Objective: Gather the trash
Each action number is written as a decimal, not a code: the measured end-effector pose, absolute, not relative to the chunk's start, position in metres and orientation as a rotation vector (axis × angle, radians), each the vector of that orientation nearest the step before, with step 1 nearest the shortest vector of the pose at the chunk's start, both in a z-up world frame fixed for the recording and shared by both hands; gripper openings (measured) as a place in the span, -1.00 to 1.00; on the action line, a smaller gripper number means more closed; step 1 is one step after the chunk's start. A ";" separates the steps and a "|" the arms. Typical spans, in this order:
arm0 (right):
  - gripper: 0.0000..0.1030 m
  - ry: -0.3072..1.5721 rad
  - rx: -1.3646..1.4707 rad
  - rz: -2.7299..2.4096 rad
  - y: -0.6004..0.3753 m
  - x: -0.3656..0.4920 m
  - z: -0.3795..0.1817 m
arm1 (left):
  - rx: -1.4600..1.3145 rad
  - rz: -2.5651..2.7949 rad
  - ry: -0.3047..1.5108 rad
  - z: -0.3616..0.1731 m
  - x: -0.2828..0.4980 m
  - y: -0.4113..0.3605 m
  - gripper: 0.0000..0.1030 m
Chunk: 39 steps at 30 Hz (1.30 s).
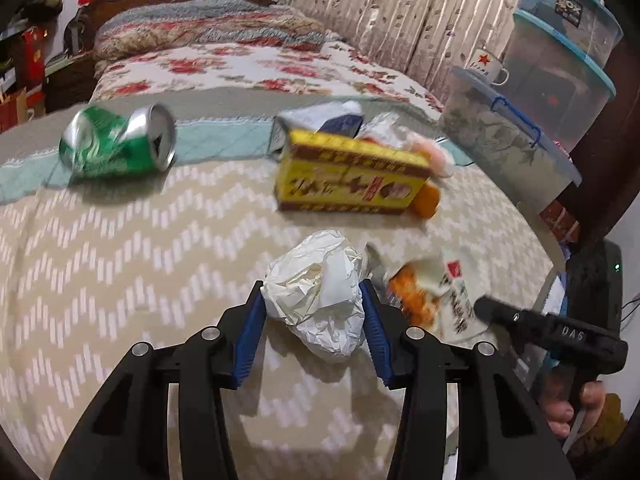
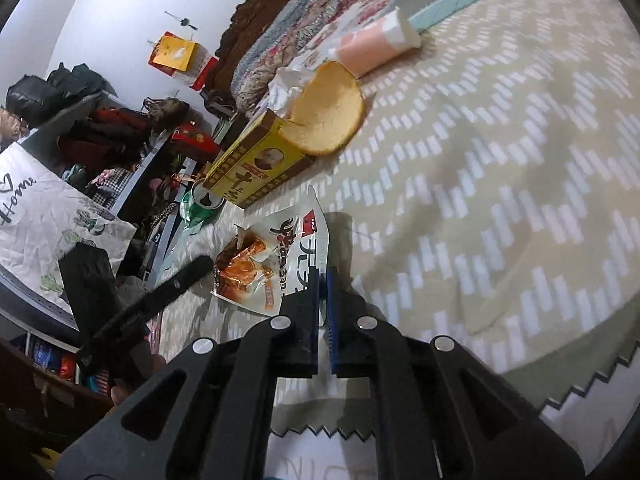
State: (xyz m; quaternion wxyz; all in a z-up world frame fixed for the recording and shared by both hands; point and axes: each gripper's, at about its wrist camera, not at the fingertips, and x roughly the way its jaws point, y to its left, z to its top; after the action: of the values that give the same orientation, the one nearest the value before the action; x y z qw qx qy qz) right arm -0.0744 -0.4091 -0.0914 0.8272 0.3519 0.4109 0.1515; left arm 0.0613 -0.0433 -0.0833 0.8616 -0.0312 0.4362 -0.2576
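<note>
The left gripper (image 1: 314, 312) pinches a paper wad (image 1: 318, 300): white, crumpled, fist-shaped, its blue pads pressing both flanks. The wad rests on the quilt (image 1: 140, 248), near the edge closest to the camera. The right gripper (image 2: 323, 280) has its jaws pressed together on the corner of a snack packet (image 2: 272, 264), a flat white wrapper with orange print, lying just beside the wad. Farther back lie a dented green can (image 1: 118, 142) and a yellow box (image 1: 352, 178).
</note>
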 end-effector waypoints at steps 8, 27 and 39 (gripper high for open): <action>-0.85 0.876 0.779 0.280 -0.403 -0.069 -0.089 | -0.135 -0.571 0.912 -0.083 0.062 -0.032 -0.14; -0.83 0.963 0.599 0.362 -0.363 -0.075 -0.076 | -0.164 -0.551 0.894 -0.081 0.061 -0.023 -0.13; -0.24 0.915 0.732 0.369 -0.379 -0.081 -0.080 | -0.155 -0.543 0.888 -0.080 0.059 -0.025 -0.13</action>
State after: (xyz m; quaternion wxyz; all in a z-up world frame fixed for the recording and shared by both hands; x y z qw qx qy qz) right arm -0.0808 -0.3793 -0.0804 0.8170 0.3435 0.4294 0.1733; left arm 0.0591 -0.0248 -0.0796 0.8647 -0.0737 0.4239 -0.2593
